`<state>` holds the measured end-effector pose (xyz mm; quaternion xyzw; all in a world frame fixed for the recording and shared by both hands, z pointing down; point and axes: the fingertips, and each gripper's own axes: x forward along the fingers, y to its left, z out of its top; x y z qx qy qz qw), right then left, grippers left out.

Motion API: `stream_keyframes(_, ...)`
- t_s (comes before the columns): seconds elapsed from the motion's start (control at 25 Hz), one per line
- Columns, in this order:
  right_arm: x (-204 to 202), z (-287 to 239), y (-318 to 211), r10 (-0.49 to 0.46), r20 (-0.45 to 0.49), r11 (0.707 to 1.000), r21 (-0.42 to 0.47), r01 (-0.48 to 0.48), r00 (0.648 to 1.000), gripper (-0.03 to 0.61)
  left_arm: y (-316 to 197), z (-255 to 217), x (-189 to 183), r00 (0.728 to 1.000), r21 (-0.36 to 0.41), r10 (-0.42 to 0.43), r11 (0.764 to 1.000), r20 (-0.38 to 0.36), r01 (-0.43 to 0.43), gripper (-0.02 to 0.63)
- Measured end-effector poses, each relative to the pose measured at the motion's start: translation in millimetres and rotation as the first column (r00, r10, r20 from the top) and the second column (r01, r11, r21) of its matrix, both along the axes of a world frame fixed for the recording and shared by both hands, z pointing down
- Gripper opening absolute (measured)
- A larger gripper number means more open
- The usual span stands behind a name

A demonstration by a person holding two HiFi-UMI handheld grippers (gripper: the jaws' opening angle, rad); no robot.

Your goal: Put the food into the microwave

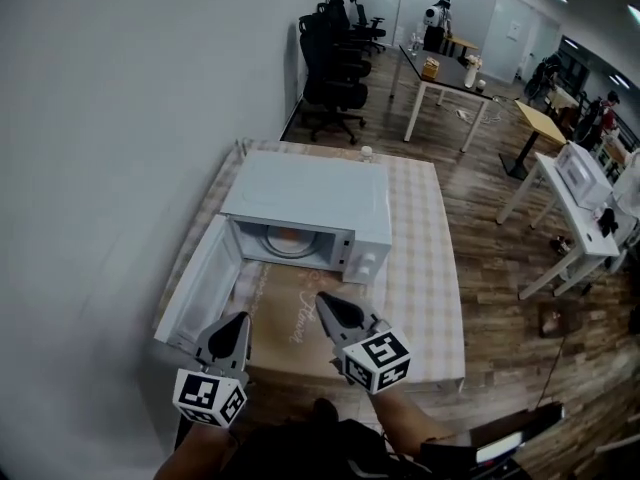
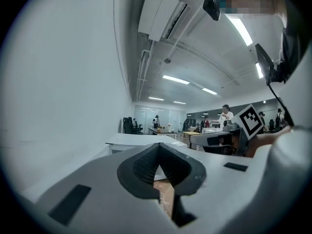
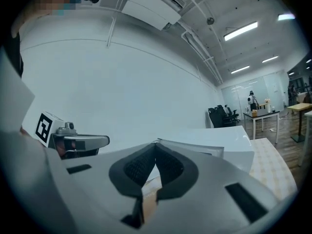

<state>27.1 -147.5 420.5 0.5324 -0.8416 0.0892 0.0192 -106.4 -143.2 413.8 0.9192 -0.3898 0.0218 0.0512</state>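
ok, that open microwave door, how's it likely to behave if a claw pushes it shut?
The door looks a stiff, flat panel hinged on the left of the microwave, so it should probably swing, not flex. The microwave sits on a checked cloth, so a hard shove might slide it.

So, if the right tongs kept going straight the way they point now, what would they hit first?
Probably the microwave, somewhere around its open front; the exact height is unclear from these views.

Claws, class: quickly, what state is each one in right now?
Left claw: closed, holding nothing.
Right claw: closed, holding nothing.
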Motion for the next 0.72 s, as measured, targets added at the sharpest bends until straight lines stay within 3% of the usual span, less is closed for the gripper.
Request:
stream_keyframes(0.2,-14.6,-8.6,-0.8,0.022,-0.012,1.0,0.005,-0.022,1.0,0.009,-4.6,-5.2,-22.5,1.0,0.015,-0.027,1.0,0.002,0.027,0.008)
stream_keyframes(0.72,-25.5,-9.7,5.6,0.08,0.004,0.997,0.02,-0.08,0.997,0.009,3.4,-4.3,-39.8,1.0,0.019,0.012,1.0,-0.012,-0.012,0.008)
